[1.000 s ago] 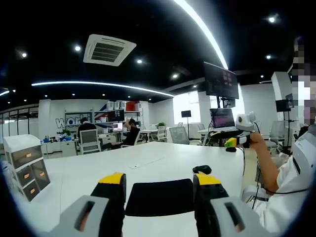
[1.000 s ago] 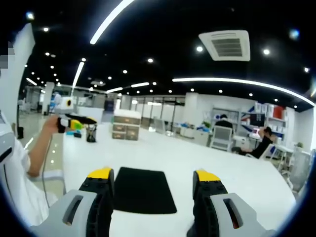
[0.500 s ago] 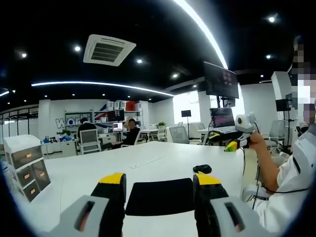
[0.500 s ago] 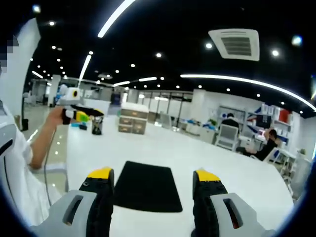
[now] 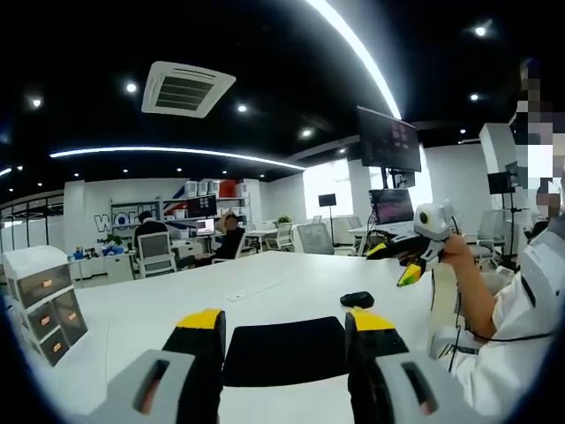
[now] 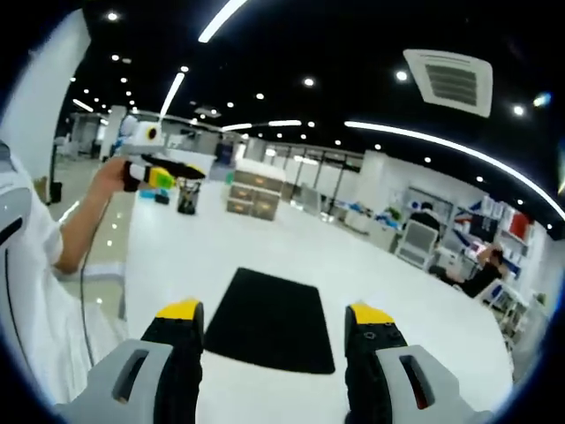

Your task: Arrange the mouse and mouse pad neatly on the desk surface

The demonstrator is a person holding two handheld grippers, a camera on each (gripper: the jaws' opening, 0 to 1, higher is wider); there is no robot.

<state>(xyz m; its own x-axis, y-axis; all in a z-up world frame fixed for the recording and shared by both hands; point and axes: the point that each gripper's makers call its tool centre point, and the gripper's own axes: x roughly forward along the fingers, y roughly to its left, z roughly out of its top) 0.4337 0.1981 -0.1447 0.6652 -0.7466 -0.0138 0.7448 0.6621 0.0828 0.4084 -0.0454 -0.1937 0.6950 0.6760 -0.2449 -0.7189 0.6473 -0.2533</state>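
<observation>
Mouse pad: black, rectangular, lying flat on the white desk; seen between the jaws in the left gripper view and in the right gripper view.
Mouse: small, dark; sits on the desk just beyond the pad's far right corner in the left gripper view, apart from the pad.
Left gripper: jaws wide apart, nothing between them, held above the pad's near edge; also seen from the side, raised off the desk in the person's hand.
Right gripper: jaws spread, empty, looking down on the pad; also seen held in the air above and beyond the mouse.
Drawer unit: white, small drawers, far left of the desk.
Pen cup: dark, near the desk's far end.
Step in hand: approach; neither item is gripped yet.
Next move: likely lower one gripper to the pad's edge to square it with the desk, then close on the mouse and set it on or beside the pad.
</observation>
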